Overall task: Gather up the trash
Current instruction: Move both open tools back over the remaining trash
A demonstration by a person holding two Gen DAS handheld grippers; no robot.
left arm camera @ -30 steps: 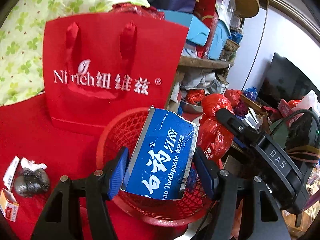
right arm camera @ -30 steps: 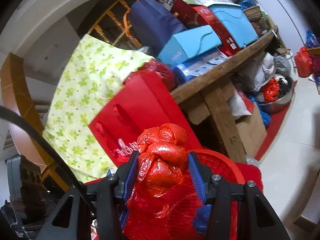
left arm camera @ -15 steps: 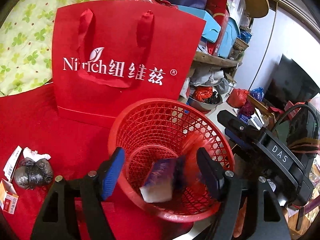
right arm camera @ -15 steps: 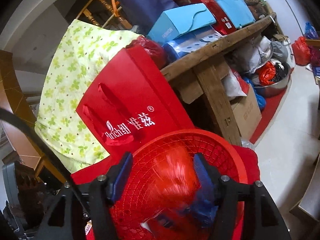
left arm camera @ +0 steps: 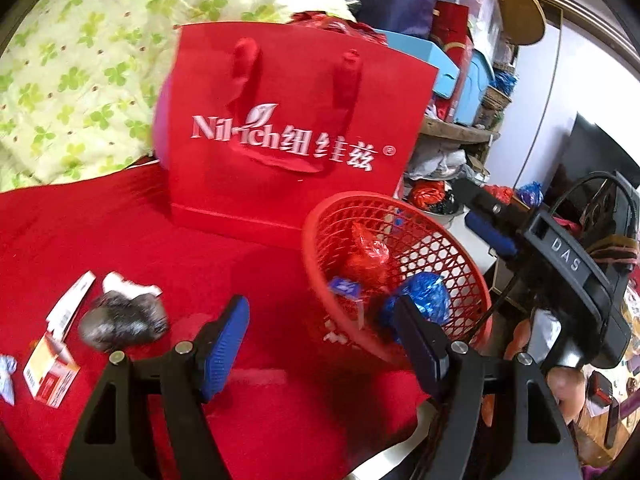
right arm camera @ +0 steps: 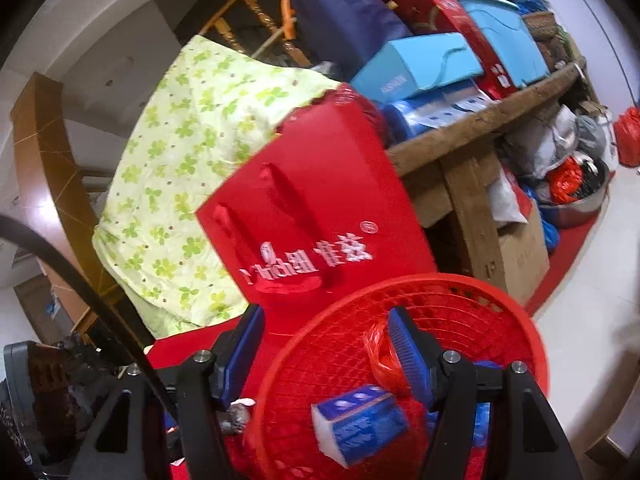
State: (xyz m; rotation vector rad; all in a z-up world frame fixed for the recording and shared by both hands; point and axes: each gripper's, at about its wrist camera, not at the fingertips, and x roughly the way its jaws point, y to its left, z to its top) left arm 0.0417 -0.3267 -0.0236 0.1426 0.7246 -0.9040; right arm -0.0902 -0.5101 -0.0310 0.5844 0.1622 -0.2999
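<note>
1. cluttered room behind: a wooden shelf stacked with boxes, a clover-print quilt, and a red gift bag standing on a red cloth.
2. on that cloth, right of the bag, sits a red mesh basket. it already holds a red plastic bag, a blue wrapper and a blue toothpaste box.
3. the left gripper hangs over bare cloth just left of the basket, jaws wide, nothing between them. the right gripper sits at the basket's near rim, jaws parted and empty too; its right pad overlaps the red bag in the view, but i cannot tell whether it touches.
4. trash left to collect lies at the cloth's left side: a dark crumpled wad, white paper touching it, a small orange box and a white strip.
5. judged next step: left gripper goes for the wad, the nearest piece.
6. to do it well: keep the jaws wide until they straddle it, come down from above, and close on the bulk, not the paper edge.
7. lift clear of the cloth so the fabric is not pinched and dragged.
8. release only when over the basket's middle; its rim is low and tilted in this view, so a drop near the edge may spill.
</note>
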